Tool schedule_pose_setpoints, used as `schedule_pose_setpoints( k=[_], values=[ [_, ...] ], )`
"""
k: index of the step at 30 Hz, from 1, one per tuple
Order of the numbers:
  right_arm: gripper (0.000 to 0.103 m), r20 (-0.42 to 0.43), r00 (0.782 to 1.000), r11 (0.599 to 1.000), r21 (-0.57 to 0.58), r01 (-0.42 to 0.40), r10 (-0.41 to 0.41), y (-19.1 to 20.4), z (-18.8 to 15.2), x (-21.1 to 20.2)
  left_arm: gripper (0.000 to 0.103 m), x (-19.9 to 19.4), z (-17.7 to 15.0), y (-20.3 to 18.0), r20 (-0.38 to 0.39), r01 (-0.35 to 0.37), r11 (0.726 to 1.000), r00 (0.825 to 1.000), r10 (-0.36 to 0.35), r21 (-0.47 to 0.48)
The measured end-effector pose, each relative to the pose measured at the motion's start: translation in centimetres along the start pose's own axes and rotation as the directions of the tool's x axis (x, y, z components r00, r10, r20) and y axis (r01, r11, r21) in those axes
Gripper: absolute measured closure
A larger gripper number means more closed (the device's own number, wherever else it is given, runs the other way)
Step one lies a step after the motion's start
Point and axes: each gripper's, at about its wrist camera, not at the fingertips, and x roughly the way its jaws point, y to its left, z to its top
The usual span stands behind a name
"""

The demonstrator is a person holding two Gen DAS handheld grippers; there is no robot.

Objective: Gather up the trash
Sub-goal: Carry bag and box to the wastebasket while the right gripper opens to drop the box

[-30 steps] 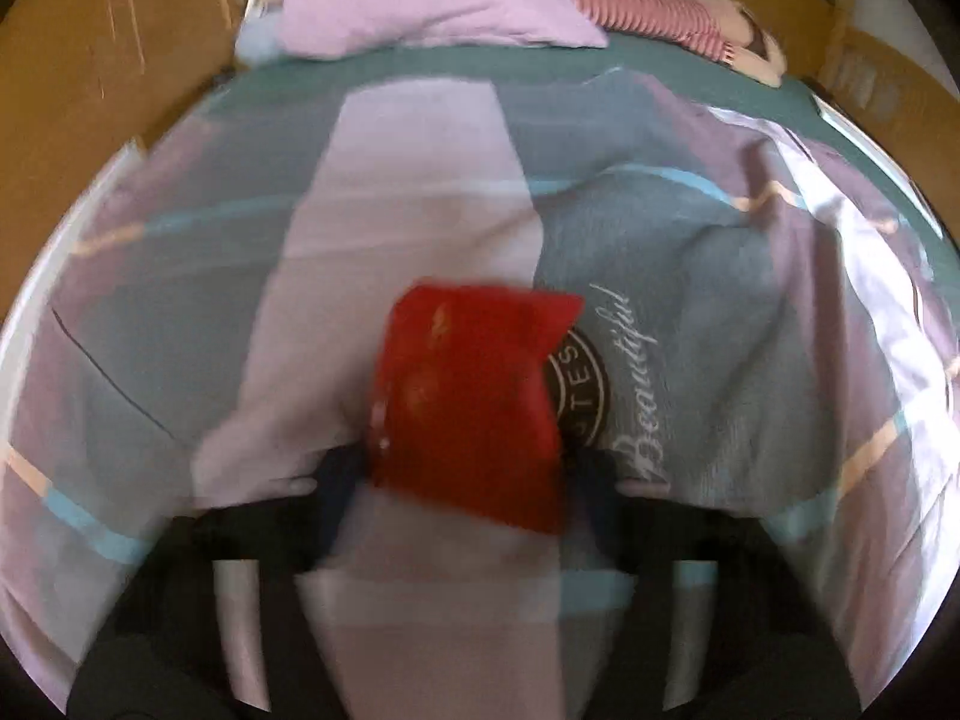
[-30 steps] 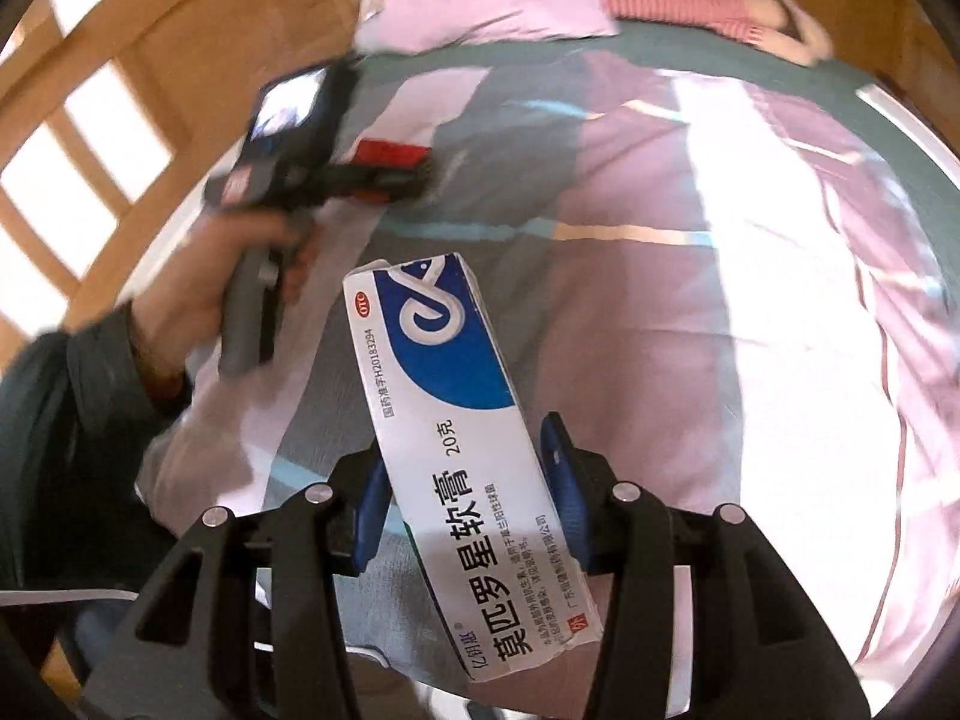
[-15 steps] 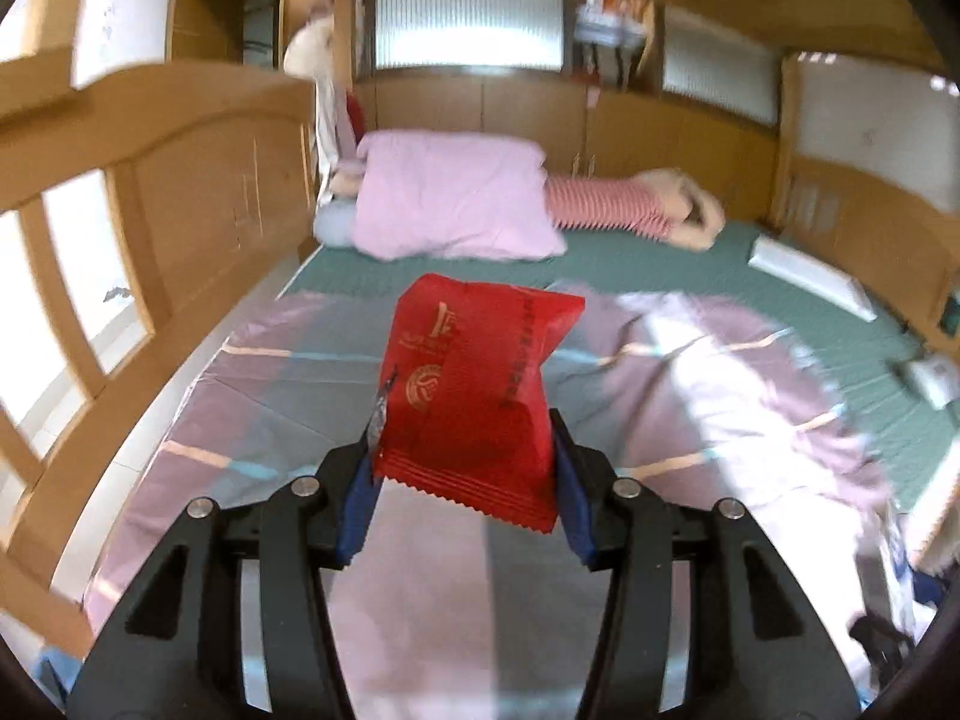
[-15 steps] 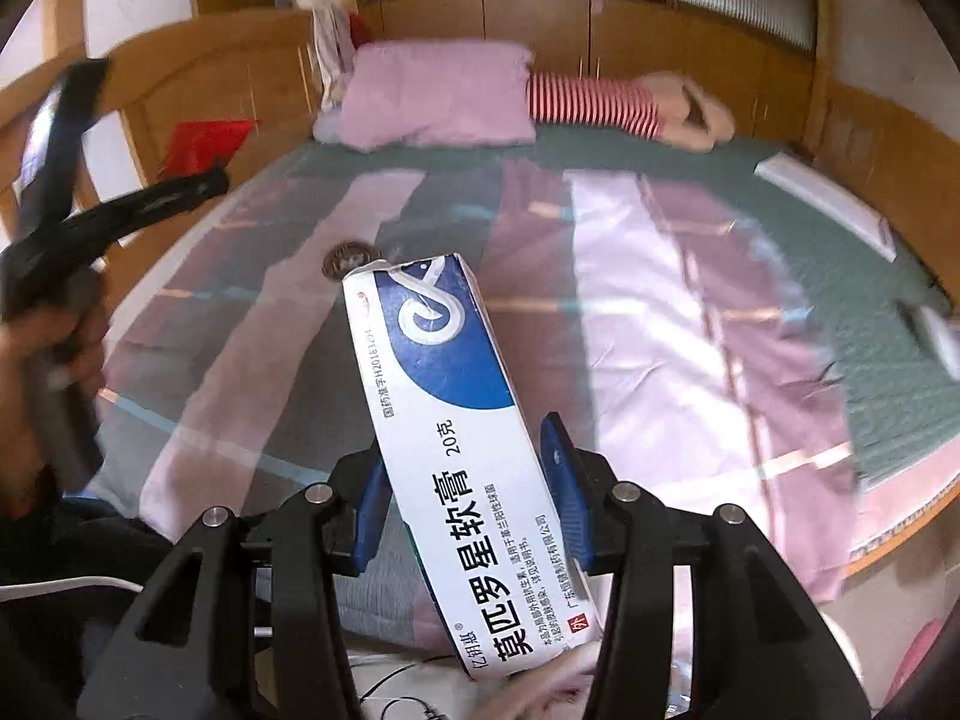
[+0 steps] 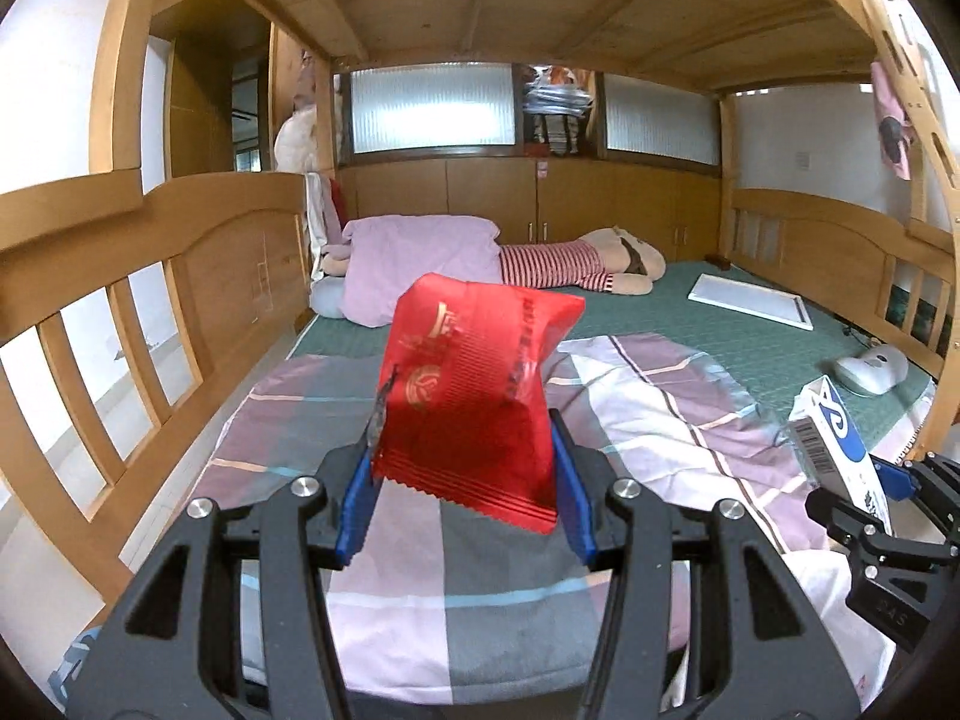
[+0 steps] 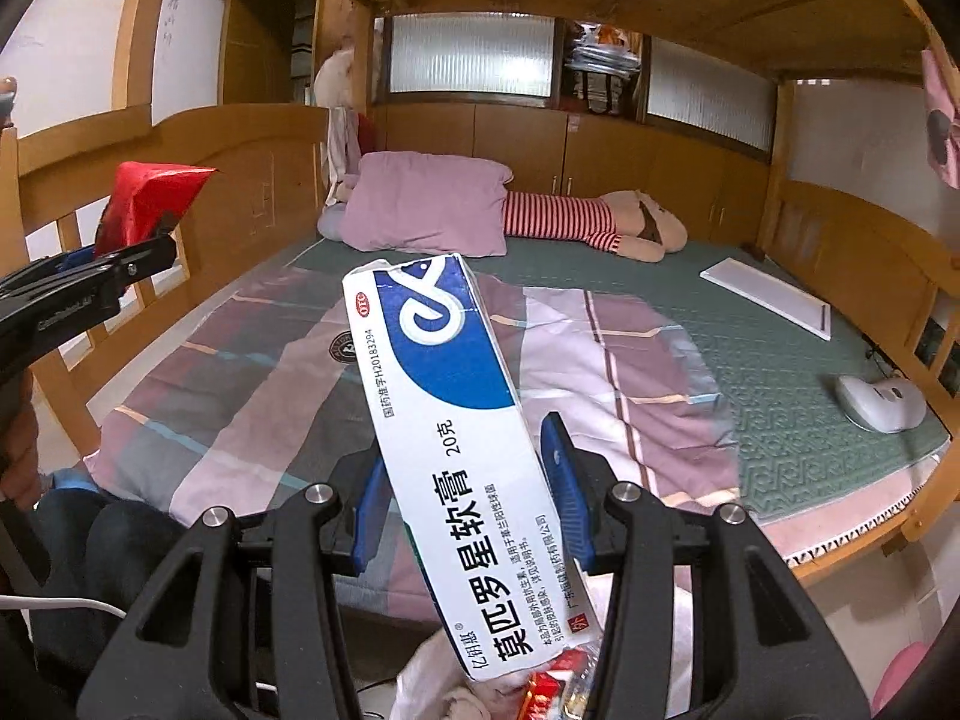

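Observation:
My left gripper (image 5: 462,468) is shut on a red foil snack wrapper (image 5: 468,396), held upright in the air above the foot of the bed. The same wrapper (image 6: 144,198) and left gripper (image 6: 135,255) show at the left edge of the right wrist view. My right gripper (image 6: 462,480) is shut on a long white and blue ointment box (image 6: 456,438), tilted with its blue end up. That box (image 5: 837,438) also appears at the right edge of the left wrist view. Under the right gripper lies a white bag (image 6: 456,684) with red wrappers in it.
A bed with a patchwork quilt (image 5: 648,420) and green mat (image 6: 780,360) fills both views. On it lie a pink pillow (image 5: 420,264), a striped plush toy (image 5: 570,264), a white board (image 5: 750,300) and a white device (image 6: 882,402). Wooden rails (image 5: 150,276) line both sides.
Both grippers have lifted and tilted up away from the quilt, each keeping its item. The view now takes in the whole bed and the bunk above. The bag has come into sight below the right gripper.

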Motion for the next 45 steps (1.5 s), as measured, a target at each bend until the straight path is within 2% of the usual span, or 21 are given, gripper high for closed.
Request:
schedule_pose_setpoints(
  k=[15, 22, 32, 35, 40, 43, 45],
  values=[
    [0.055, 0.065, 0.996, 0.998, 0.024, 0.061, -0.063, -3.2, -1.8, -6.4, 0.051, -4.2, -0.8, -5.0, 0.022, 0.070, 0.996, 0.997, -0.071, 0.063],
    [0.055, 0.022, 0.997, 0.996, 0.059, 0.074, -0.075, -5.5, -3.9, -7.4, 0.051, -4.9, -1.6, -7.7, 0.001, 0.123, 0.987, 0.992, -0.124, 0.108],
    [0.055, -0.044, 0.992, 0.991, 0.052, 0.122, -0.119, -7.6, -6.4, -7.9, 0.051, -4.8, -3.3, -11.1, -0.053, 0.196, 0.966, 0.980, -0.190, 0.165],
    [0.055, -0.097, 0.986, 0.988, 0.062, 0.139, -0.132, -8.3, -7.9, -7.5, 0.051, -4.1, -4.3, -12.2, -0.104, 0.253, 0.953, 0.966, -0.239, 0.164],
    [0.055, -0.148, 0.980, 0.986, 0.080, 0.148, -0.135, -9.2, -9.2, -7.0, 0.051, -2.9, -5.7, -13.7, -0.169, 0.301, 0.938, 0.947, -0.273, 0.172],
    [0.055, -0.174, 0.978, 0.988, 0.087, 0.130, -0.114, -9.2, -9.7, -6.3, 0.051, -2.6, -6.2, -13.9, -0.178, 0.306, 0.936, 0.945, -0.275, 0.177],
    [0.050, -0.195, 0.976, 0.990, 0.077, 0.114, -0.098, -9.0, -10.0, -5.8, 0.051, -2.3, -6.1, -14.0, -0.183, 0.306, 0.935, 0.944, -0.274, 0.179]
  ],
)
